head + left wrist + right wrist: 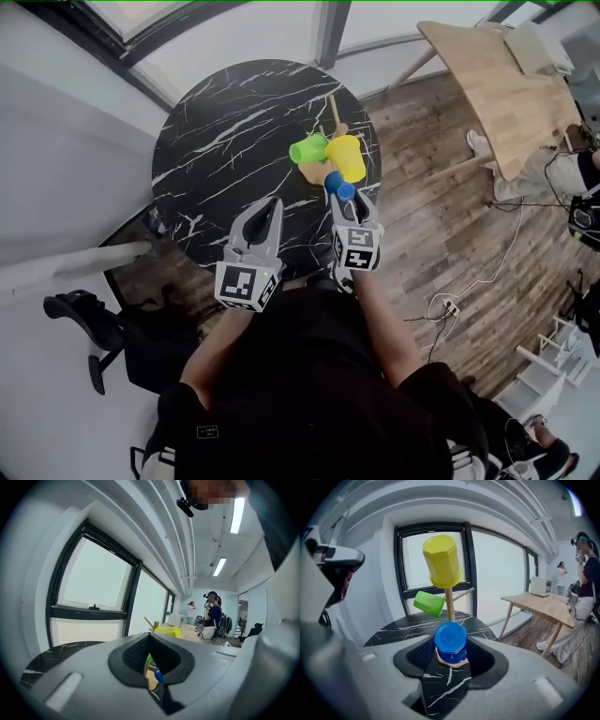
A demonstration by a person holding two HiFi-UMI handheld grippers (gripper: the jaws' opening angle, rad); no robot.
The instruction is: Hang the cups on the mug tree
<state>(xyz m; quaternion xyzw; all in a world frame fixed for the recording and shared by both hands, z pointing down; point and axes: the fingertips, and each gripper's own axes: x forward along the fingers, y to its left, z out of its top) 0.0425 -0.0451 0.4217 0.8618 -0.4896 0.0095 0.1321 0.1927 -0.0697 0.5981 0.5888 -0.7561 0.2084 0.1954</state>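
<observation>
A wooden mug tree [317, 172] stands at the right side of the round black marble table [225, 141]. A yellow cup [346, 157] caps its top and a green cup [307, 148] hangs on a left peg. Low on the near side hangs a blue cup [339, 185], its bottom turned to me. My right gripper [353, 199] is open; in the right gripper view the blue cup [451, 643] sits between its jaws with gaps to both pads, below the yellow cup [442, 560] and the green cup [429, 603]. My left gripper [265, 208] is shut and empty, left of the tree.
A light wooden table [506, 84] stands on the plank floor to the right, with cables [469, 281] nearby. A black chair [80, 314] sits at the lower left. Windows line the wall behind the marble table. People [581, 573] stand far off on the right.
</observation>
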